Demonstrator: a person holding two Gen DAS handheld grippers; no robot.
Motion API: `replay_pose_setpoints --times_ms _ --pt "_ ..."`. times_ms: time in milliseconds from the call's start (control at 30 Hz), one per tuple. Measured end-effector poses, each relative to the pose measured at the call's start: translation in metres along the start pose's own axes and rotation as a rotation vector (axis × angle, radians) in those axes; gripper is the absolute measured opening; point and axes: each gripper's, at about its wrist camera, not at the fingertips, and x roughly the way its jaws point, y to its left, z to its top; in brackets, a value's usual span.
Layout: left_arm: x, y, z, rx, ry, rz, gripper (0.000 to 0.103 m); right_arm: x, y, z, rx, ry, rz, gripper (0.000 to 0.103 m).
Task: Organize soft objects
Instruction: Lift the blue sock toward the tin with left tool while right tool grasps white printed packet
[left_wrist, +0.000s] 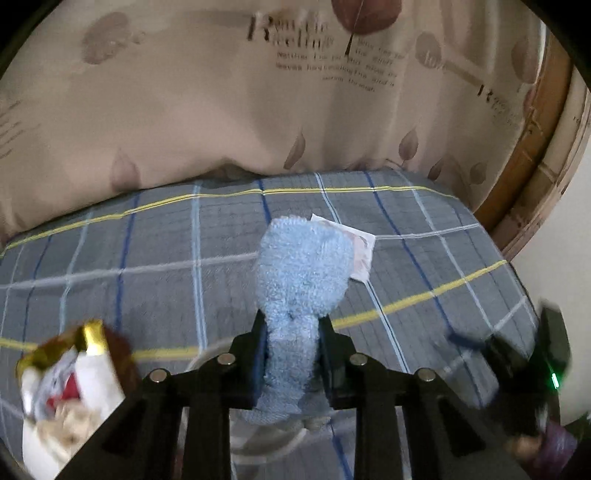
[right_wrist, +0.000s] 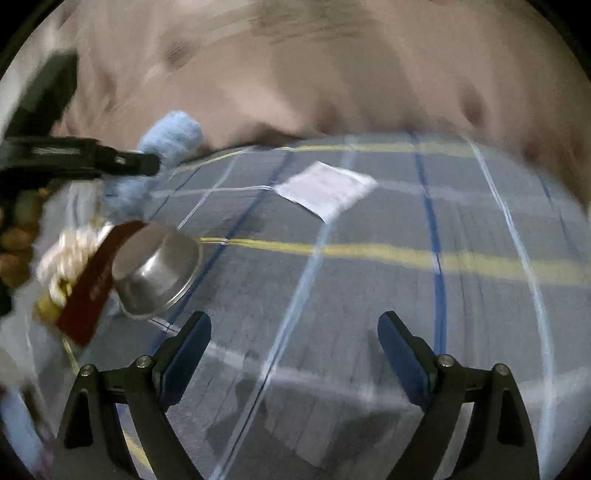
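Note:
A fluffy light-blue soft toy (left_wrist: 303, 280) is pinched between the black fingers of my left gripper (left_wrist: 291, 354), which is shut on it and holds it above the grey plaid bed cover (left_wrist: 147, 273). From the right wrist view the same blue toy (right_wrist: 166, 136) hangs at the far left in the left gripper (right_wrist: 147, 164). My right gripper (right_wrist: 293, 339) stands wide open over the cover (right_wrist: 369, 295), with nothing between its blue-padded fingers (right_wrist: 192, 343). A white paper sheet (right_wrist: 327, 188) lies flat on the cover beyond it; its corner (left_wrist: 364, 254) shows behind the toy.
A doll with cream hair, gold trim and a dark red tag (right_wrist: 88, 280) lies at the left beside a tipped steel bowl (right_wrist: 159, 269); the doll (left_wrist: 70, 384) also shows at lower left. A beige leaf-print curtain (left_wrist: 258, 110) hangs behind the bed. A wooden frame (left_wrist: 532, 155) stands at right.

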Motion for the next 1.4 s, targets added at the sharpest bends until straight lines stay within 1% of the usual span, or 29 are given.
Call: replay_pose_setpoints --times_ms 33,100,167,200,300,367,400,467,567,633,700,733,767,800,833,867,900,933,967,1067,1167,1200,1233,1400 --pt "-0.008 0.002 -0.006 -0.015 -0.005 0.001 0.025 0.004 0.001 0.012 -0.063 -0.002 0.021 0.090" --pt "-0.026 0.010 -0.021 -0.057 -0.010 0.005 0.025 0.018 -0.003 0.036 -0.150 0.015 0.022 0.090" --pt "-0.038 0.017 -0.033 -0.090 -0.013 0.010 0.025 0.039 -0.010 0.059 -0.211 0.070 0.045 0.089" --pt "-0.043 0.021 -0.039 -0.106 -0.014 0.021 0.025 0.053 -0.013 0.072 -0.251 0.092 0.034 0.089" --pt "-0.058 0.032 -0.056 -0.141 -0.031 0.053 0.025 0.089 -0.019 0.096 -0.335 0.172 0.023 0.088" --pt "-0.071 0.040 -0.066 -0.156 -0.046 0.089 0.026 0.106 -0.022 0.106 -0.361 0.201 0.036 0.088" --pt "-0.077 0.044 -0.071 -0.166 -0.053 0.099 0.026 0.112 -0.023 0.110 -0.373 0.208 0.027 0.088" --pt "-0.088 0.053 -0.077 -0.192 -0.065 0.113 0.026 0.123 -0.025 0.117 -0.394 0.215 0.012 0.088" --pt "-0.098 0.065 -0.085 -0.228 -0.074 0.127 0.026 0.140 -0.025 0.127 -0.404 0.251 0.041 0.088" --pt "-0.104 0.071 -0.088 -0.252 -0.086 0.136 0.026 0.153 -0.020 0.131 -0.438 0.283 0.034 0.088" --pt "-0.111 0.076 -0.095 -0.273 -0.094 0.137 0.026 0.164 -0.016 0.133 -0.463 0.304 0.020 0.082" --pt "-0.113 0.077 -0.097 -0.285 -0.098 0.139 0.026 0.170 -0.016 0.135 -0.462 0.324 0.019 0.077" --pt "-0.116 0.078 -0.100 -0.295 -0.105 0.142 0.026 0.173 -0.018 0.139 -0.442 0.338 0.049 0.067" --pt "-0.119 0.079 -0.102 -0.301 -0.110 0.144 0.026 0.175 -0.018 0.142 -0.430 0.346 0.059 0.060" --pt "-0.121 0.080 -0.104 -0.306 -0.113 0.148 0.026 0.176 -0.018 0.144 -0.430 0.347 0.041 0.043" --pt "-0.124 0.081 -0.107 -0.313 -0.118 0.156 0.027 0.176 -0.018 0.146 -0.418 0.350 0.031 0.020" --pt "-0.128 0.084 -0.111 -0.325 -0.125 0.168 0.027 0.175 -0.018 0.148 -0.402 0.354 0.007 0.014" --pt "-0.132 0.086 -0.114 -0.336 -0.134 0.177 0.027 0.173 -0.018 0.149 -0.390 0.358 0.007 0.013" --pt "-0.134 0.088 -0.115 -0.344 -0.139 0.183 0.027 0.169 -0.018 0.148 -0.370 0.361 0.016 0.010" --pt "-0.147 0.100 -0.127 -0.383 -0.161 0.229 0.027 0.146 -0.010 0.137 -0.345 0.322 0.031 0.010" --pt "-0.156 0.111 -0.138 -0.407 -0.169 0.259 0.027 0.099 0.003 0.117 -0.292 0.229 0.095 0.010" --pt "-0.159 0.116 -0.144 -0.421 -0.171 0.265 0.028 0.077 0.010 0.106 -0.269 0.188 0.115 0.010" --pt "-0.160 0.118 -0.148 -0.428 -0.173 0.266 0.028 0.064 0.015 0.100 -0.262 0.165 0.124 0.010" --pt "-0.161 0.125 -0.167 -0.439 -0.144 0.268 0.028 -0.017 0.063 0.037 -0.178 0.039 0.216 0.010"
